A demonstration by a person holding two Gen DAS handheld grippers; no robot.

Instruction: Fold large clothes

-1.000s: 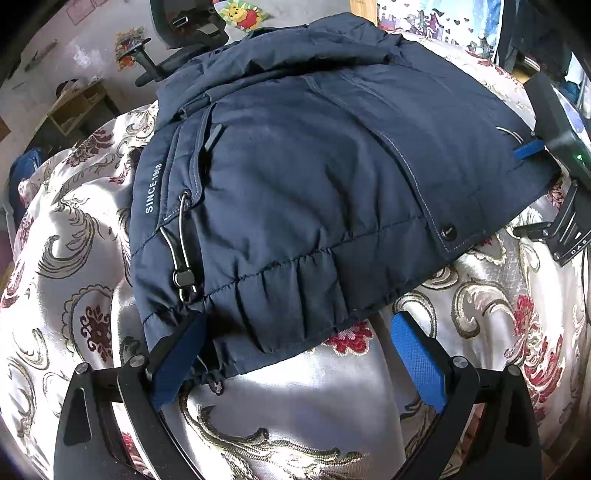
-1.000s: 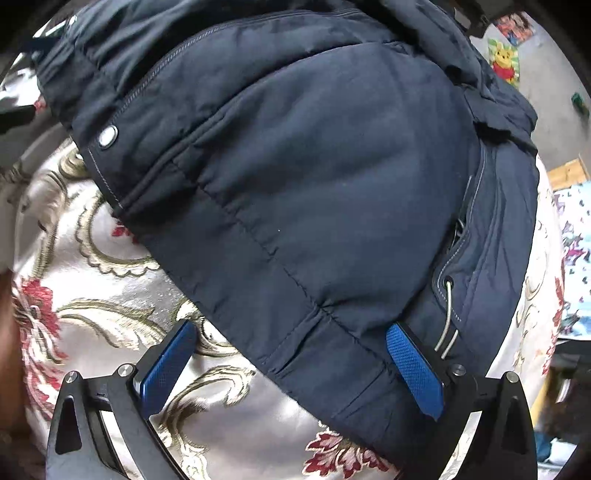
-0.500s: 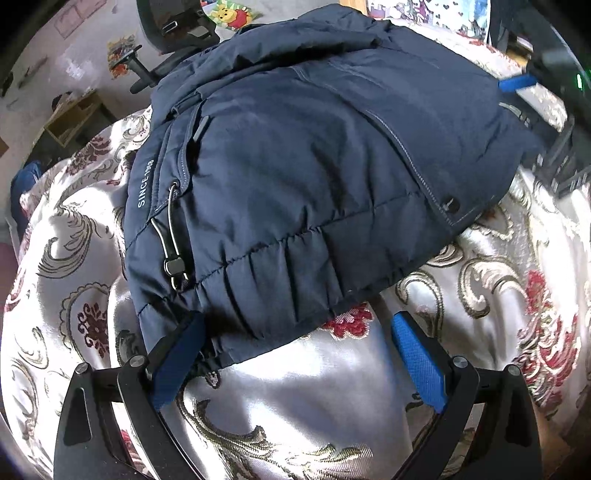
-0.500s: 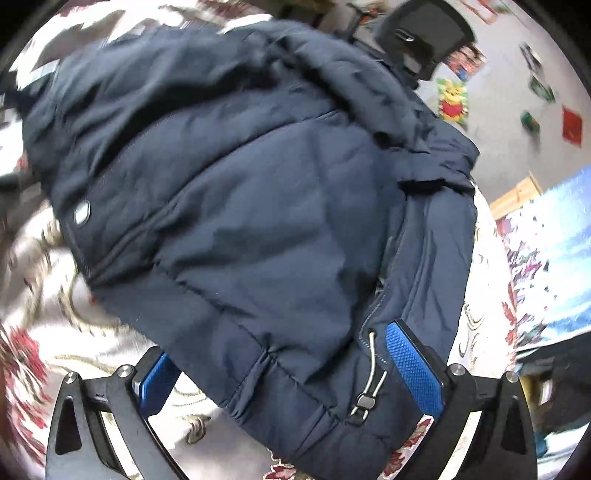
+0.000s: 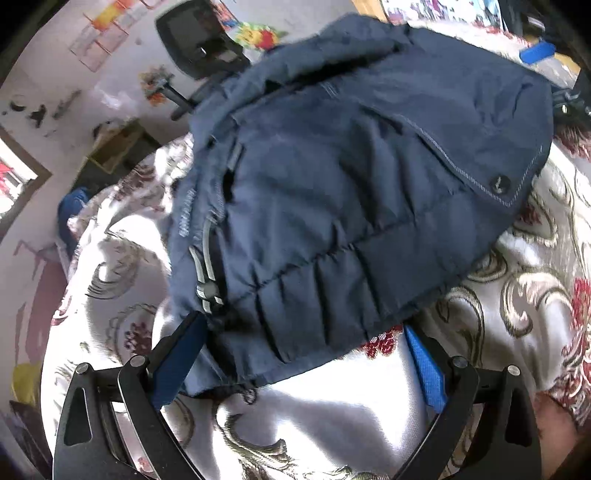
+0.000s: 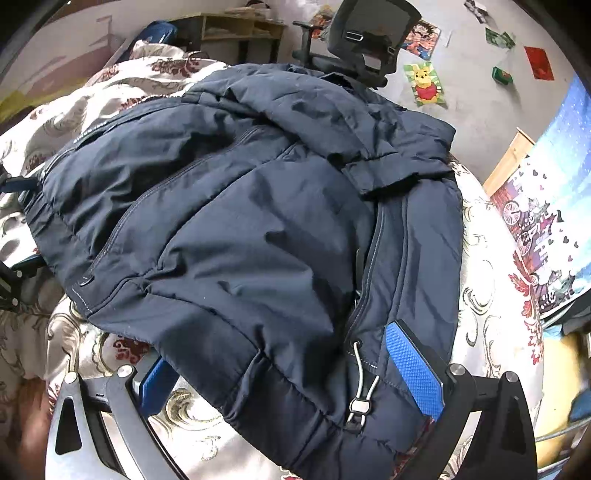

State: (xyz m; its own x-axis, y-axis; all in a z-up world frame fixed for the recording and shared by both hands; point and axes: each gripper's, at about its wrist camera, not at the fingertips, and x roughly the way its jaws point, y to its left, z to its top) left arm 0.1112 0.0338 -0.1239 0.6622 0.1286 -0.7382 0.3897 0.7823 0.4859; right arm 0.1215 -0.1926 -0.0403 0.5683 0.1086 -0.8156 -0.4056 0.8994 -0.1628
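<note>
A navy padded jacket [image 5: 351,206] lies bunched and folded on a cream bedspread [image 5: 332,417] with gold and red scrolls. Its hem, drawcord and toggle [image 5: 207,291] are nearest my left gripper [image 5: 303,362], which is open with the hem edge lying between its blue pads. In the right wrist view the jacket [image 6: 258,221] fills the middle, one sleeve laid across the top. My right gripper [image 6: 286,373] is open too, its wide jaws straddling the hem corner with a second toggle [image 6: 360,406]. A blue pad of the right gripper [image 5: 535,53] shows at the jacket's far edge.
A black office chair [image 6: 369,33] stands beyond the bed's far side. A low wooden shelf [image 6: 240,33] sits by the wall. Cartoon pictures [image 6: 424,83] lie around it. A printed blue cloth [image 6: 546,192] hangs at the right. Bare bedspread [image 6: 491,288] surrounds the jacket.
The right gripper has drawn back and up from the jacket, so its view now takes in the whole garment. The left view has tilted and shifted. Both grippers stay open.
</note>
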